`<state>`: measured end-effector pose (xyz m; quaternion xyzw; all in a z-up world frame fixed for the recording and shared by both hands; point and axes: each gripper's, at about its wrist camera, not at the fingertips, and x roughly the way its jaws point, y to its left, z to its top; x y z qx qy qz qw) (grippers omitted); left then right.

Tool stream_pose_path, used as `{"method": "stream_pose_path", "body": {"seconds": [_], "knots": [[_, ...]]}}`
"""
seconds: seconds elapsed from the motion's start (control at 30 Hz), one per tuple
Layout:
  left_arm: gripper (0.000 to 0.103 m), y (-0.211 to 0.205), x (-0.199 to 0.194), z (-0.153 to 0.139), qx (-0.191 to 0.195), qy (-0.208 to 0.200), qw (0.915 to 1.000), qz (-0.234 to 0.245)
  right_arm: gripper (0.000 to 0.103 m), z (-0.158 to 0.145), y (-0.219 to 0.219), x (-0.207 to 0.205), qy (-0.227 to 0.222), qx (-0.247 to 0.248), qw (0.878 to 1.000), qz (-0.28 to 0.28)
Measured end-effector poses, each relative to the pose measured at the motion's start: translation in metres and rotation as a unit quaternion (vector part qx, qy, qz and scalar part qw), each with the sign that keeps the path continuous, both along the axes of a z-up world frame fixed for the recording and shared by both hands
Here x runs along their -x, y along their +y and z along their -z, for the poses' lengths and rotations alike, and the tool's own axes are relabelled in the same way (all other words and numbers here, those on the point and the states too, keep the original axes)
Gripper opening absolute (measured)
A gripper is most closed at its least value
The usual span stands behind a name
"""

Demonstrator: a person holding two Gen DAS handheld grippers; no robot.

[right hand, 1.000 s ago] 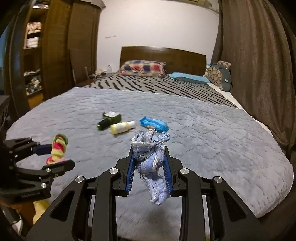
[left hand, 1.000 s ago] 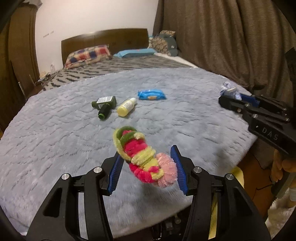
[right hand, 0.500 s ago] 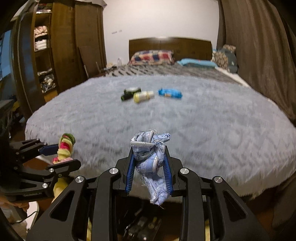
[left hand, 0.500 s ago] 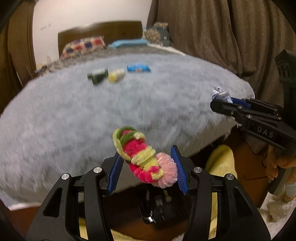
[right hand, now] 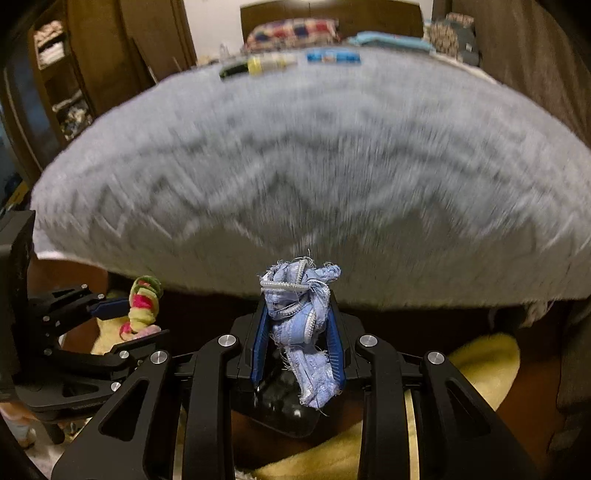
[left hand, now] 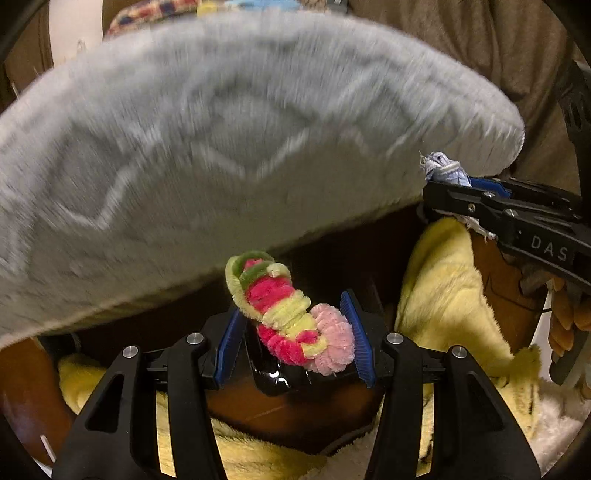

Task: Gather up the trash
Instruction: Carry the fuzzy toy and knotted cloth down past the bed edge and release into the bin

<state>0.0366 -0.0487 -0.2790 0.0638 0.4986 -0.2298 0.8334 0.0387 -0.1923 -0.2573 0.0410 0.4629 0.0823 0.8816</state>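
Note:
My left gripper (left hand: 293, 332) is shut on a fuzzy pink, red and yellow-green pipe-cleaner bundle (left hand: 291, 314); it also shows in the right wrist view (right hand: 142, 308). My right gripper (right hand: 298, 332) is shut on a crumpled light blue cloth scrap (right hand: 301, 325), seen at the right of the left wrist view (left hand: 441, 170). Both grippers hang below the front edge of the grey blanket-covered bed (right hand: 314, 166), over a glossy black container (left hand: 280, 376) (right hand: 284, 406). Far back on the bed lie a dark green bottle (right hand: 232, 70), a yellow bottle (right hand: 266, 62) and a blue packet (right hand: 332, 56).
Yellow plush fabric (left hand: 443, 295) lies on the brown floor around the black container. Brown curtains (left hand: 461, 48) hang at the right. A dark wooden wardrobe (right hand: 74, 74) stands at the left. Pillows and a headboard (right hand: 295, 22) are at the bed's far end.
Both grippers have dropped and pulled back from above the bed to below its front edge, still holding their items. The view is motion-blurred.

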Motion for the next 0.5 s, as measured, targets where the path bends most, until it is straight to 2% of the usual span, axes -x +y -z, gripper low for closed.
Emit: {"method": "stream_pose_path", "body": {"seconds": [0.23, 0.33, 0.5], "knots": [[0.049, -0.008, -0.016, 0.05, -0.009, 0.064, 0.9979, 0.002, 0.029, 0.052, 0.004, -0.012, 0.075, -0.024, 0.997, -0.004], [0.049, -0.013, -0.021, 0.067, -0.014, 0.085, 0.9962, 0.007, 0.029, 0.065, 0.006, -0.015, 0.092, -0.025, 0.995, -0.005], [0.05, -0.016, -0.021, 0.078, -0.018, 0.1, 0.9948, 0.012, 0.031, 0.074, 0.009, -0.019, 0.105, -0.026, 0.994, -0.005]]}}
